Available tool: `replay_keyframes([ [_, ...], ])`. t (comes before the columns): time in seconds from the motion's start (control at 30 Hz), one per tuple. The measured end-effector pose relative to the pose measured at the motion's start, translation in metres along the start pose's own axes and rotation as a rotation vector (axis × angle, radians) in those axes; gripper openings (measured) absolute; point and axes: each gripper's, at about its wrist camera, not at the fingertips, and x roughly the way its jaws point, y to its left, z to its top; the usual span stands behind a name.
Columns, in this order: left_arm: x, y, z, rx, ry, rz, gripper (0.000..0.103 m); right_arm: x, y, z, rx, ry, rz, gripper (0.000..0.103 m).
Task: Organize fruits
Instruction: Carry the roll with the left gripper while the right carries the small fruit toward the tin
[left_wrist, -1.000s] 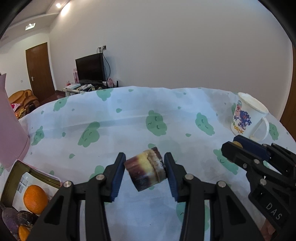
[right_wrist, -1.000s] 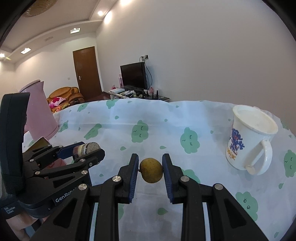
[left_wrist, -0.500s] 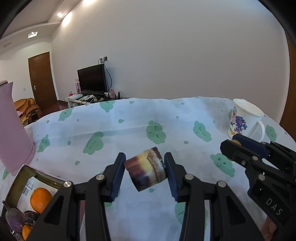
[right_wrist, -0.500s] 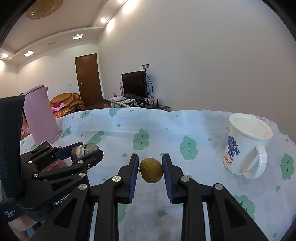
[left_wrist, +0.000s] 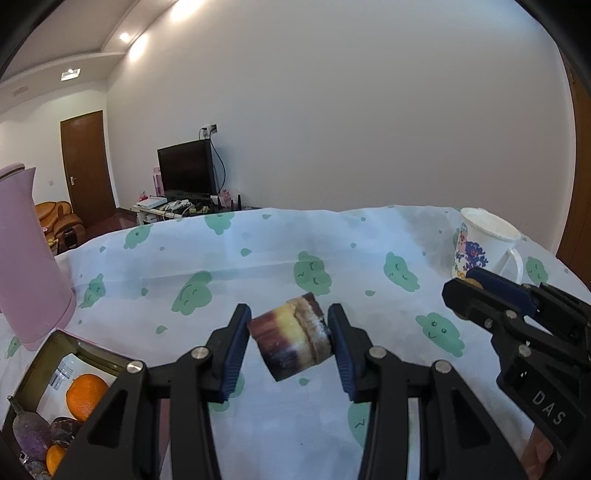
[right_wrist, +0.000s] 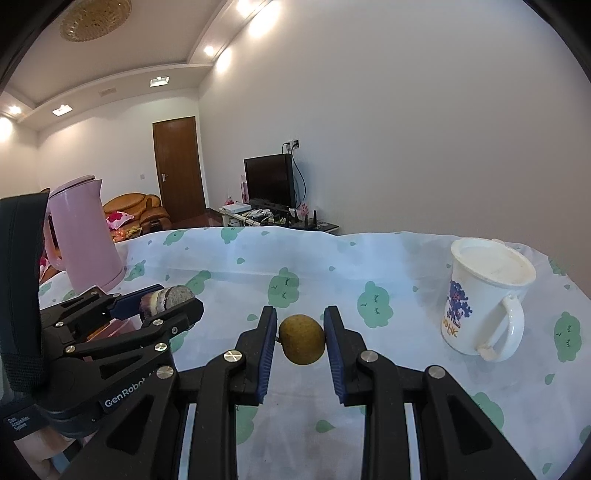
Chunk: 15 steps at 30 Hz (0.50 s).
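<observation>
My left gripper (left_wrist: 290, 338) is shut on a short purple and yellow sugarcane piece (left_wrist: 290, 341), held in the air above the table. My right gripper (right_wrist: 301, 338) is shut on a small round yellow-brown fruit (right_wrist: 301, 339), also held above the table. In the right wrist view the left gripper (right_wrist: 166, 301) with the sugarcane piece (right_wrist: 166, 300) is at the left. In the left wrist view the right gripper (left_wrist: 469, 286) is at the right. A box (left_wrist: 79, 349) at the lower left holds an orange (left_wrist: 85, 396), a second orange (left_wrist: 53, 456) and purple pieces (left_wrist: 35, 432).
A pink kettle (left_wrist: 27, 258) stands at the left, just behind the box; it also shows in the right wrist view (right_wrist: 86, 236). A white printed mug (right_wrist: 484, 299) with a lid stands at the right. The table carries a white cloth (left_wrist: 258, 266) with green cloud prints.
Both grippers have risen and tilted up, each keeping its fruit; the table sits lower in both views and more of the room and ceiling shows.
</observation>
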Motion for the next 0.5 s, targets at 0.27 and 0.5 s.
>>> replay_keyframes([
  [0.27,-0.006,0.001,0.000,-0.002,-0.025,0.008,0.045,-0.005,0.000,-0.001,-0.001,-0.020,-0.003,0.028],
  [0.5,-0.013,0.001,-0.002,0.002,-0.050,0.016,0.045,-0.009,0.001,-0.002,-0.004,-0.040,-0.007,0.028],
])
